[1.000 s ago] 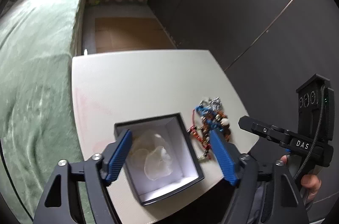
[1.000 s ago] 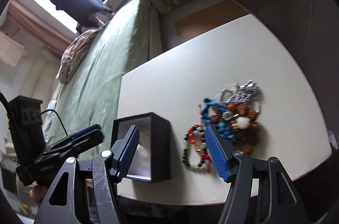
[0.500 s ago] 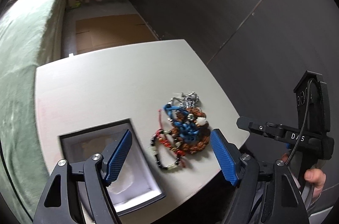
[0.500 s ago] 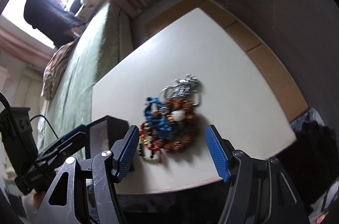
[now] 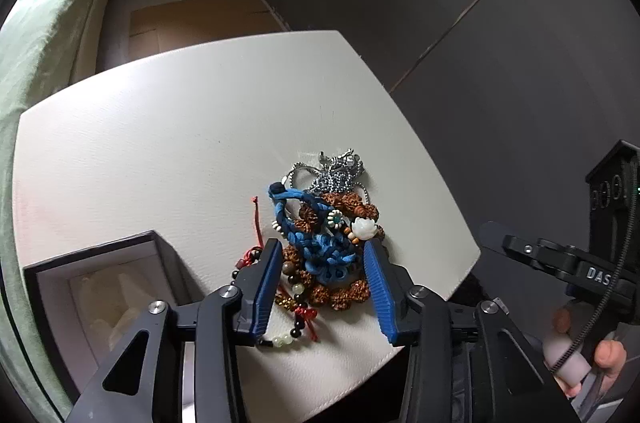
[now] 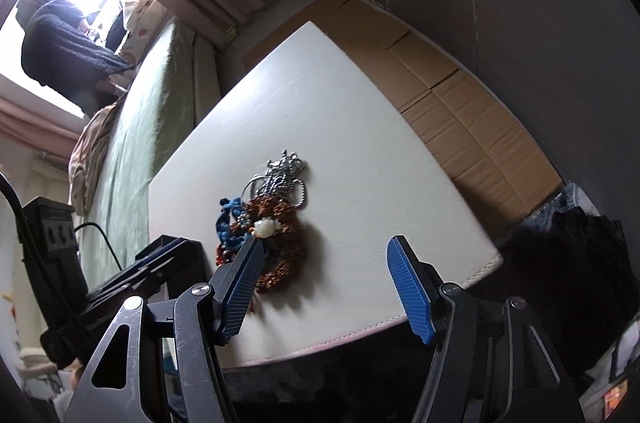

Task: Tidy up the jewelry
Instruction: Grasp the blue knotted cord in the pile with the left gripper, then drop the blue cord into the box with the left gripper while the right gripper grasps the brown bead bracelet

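Observation:
A pile of jewelry [image 5: 326,239] lies on the white table [image 5: 168,143]: a blue braided cord bracelet [image 5: 320,251], a brown seed-bead bracelet [image 5: 344,293], a silver chain [image 5: 334,173] and a red-and-black beaded bracelet [image 5: 296,307]. My left gripper [image 5: 322,289] is open, its blue pads straddling the near part of the pile. An open black box with white lining [image 5: 100,287] stands left of the pile. My right gripper [image 6: 332,285] is open and empty, at the table's near edge right of the pile [image 6: 272,223].
A green bed [image 6: 132,143] lies along the table's left side. Cardboard sheets [image 6: 460,95] cover the floor beyond the table. Dark wall panels [image 5: 460,3] stand to the right. The right gripper also shows in the left wrist view [image 5: 560,259].
My left gripper has moved right from over the box to the jewelry pile and narrowed around it. My right gripper has swung right, off the pile toward the table edge.

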`<state>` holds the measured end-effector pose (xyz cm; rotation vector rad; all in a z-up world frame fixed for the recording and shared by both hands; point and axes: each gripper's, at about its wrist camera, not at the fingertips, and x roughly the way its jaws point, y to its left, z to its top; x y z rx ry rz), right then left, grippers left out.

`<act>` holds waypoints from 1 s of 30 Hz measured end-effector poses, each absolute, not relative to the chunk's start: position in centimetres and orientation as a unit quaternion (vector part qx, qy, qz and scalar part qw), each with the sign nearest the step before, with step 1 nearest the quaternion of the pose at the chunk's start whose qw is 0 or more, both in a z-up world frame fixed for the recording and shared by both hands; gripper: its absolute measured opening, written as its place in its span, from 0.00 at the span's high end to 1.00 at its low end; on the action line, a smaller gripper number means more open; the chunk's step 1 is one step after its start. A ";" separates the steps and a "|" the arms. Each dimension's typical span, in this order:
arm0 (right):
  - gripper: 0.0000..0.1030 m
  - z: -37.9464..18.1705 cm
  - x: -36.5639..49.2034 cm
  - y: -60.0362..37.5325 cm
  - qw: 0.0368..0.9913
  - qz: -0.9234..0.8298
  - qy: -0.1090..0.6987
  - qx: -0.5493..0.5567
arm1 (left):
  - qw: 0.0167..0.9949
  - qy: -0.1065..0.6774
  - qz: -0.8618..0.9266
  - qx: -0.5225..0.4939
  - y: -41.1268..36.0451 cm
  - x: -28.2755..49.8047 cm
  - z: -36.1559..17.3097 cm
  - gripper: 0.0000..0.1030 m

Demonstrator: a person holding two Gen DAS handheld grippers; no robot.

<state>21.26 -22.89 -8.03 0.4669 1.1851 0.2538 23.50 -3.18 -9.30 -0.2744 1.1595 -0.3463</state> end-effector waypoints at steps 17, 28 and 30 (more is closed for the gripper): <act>0.37 -9.4 22.0 -21.7 0.788 0.125 0.569 0.201 | 0.812 0.550 -0.130 -0.143 -2.9 24.8 -11.6 0.92; 0.39 -10.7 22.4 -18.6 0.783 0.141 0.580 0.178 | 0.841 0.498 -0.152 -0.147 -0.6 21.9 -7.0 0.93; 0.44 -11.0 22.6 -18.0 0.782 0.139 0.583 0.170 | 0.843 0.494 -0.151 -0.151 0.2 21.6 -6.6 0.93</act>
